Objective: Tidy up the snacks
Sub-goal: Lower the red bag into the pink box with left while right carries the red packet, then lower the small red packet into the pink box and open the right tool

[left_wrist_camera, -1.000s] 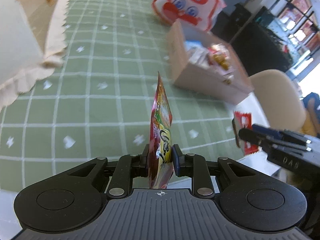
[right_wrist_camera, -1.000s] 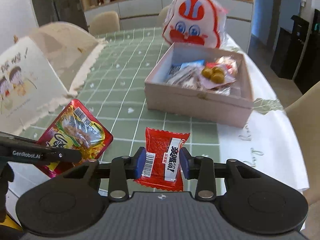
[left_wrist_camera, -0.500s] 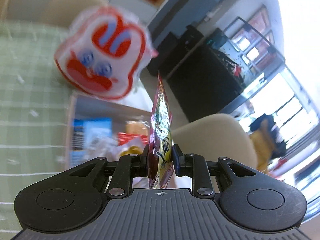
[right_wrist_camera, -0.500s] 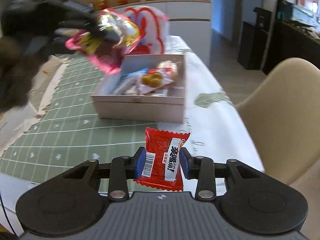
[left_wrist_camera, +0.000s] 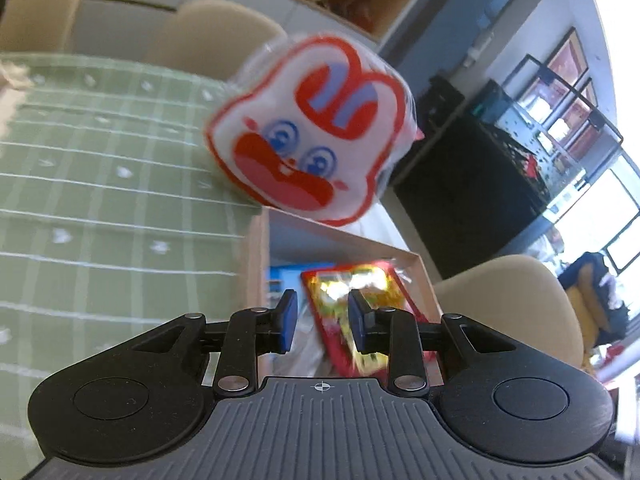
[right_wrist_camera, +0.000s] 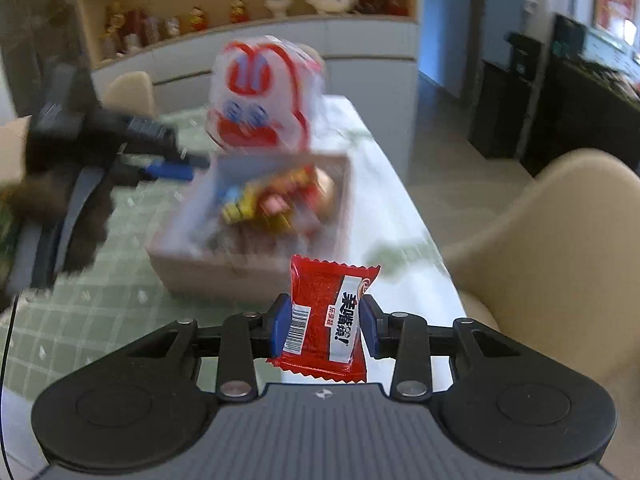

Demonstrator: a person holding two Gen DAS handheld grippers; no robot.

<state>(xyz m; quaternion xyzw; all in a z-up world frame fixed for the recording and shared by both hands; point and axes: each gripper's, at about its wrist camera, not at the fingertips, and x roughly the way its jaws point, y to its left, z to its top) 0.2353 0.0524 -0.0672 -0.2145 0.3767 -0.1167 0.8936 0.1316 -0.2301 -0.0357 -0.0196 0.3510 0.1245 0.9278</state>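
My left gripper point(left_wrist_camera: 322, 322) is open and empty, above the pink snack box point(left_wrist_camera: 256, 264). The red-yellow snack packet point(left_wrist_camera: 356, 304) lies blurred in the box just below its jaws. In the right wrist view the left gripper point(right_wrist_camera: 160, 160) hovers at the box's point(right_wrist_camera: 248, 264) left rim. My right gripper point(right_wrist_camera: 323, 326) is shut on a red candy packet point(right_wrist_camera: 326, 312) with a white label, held in front of the box. The box holds several wrapped snacks point(right_wrist_camera: 276, 200).
A white-and-red rabbit-face bag point(left_wrist_camera: 316, 132) stands behind the box on the green checked tablecloth point(left_wrist_camera: 100, 208). Beige chairs point(right_wrist_camera: 560, 240) stand at the table's right side and far end. A shelf with figurines point(right_wrist_camera: 240, 12) is at the back.
My left gripper has opened and let go of the red-yellow packet, which has dropped into the box. My right gripper, still holding the red candy, has moved closer to the box.
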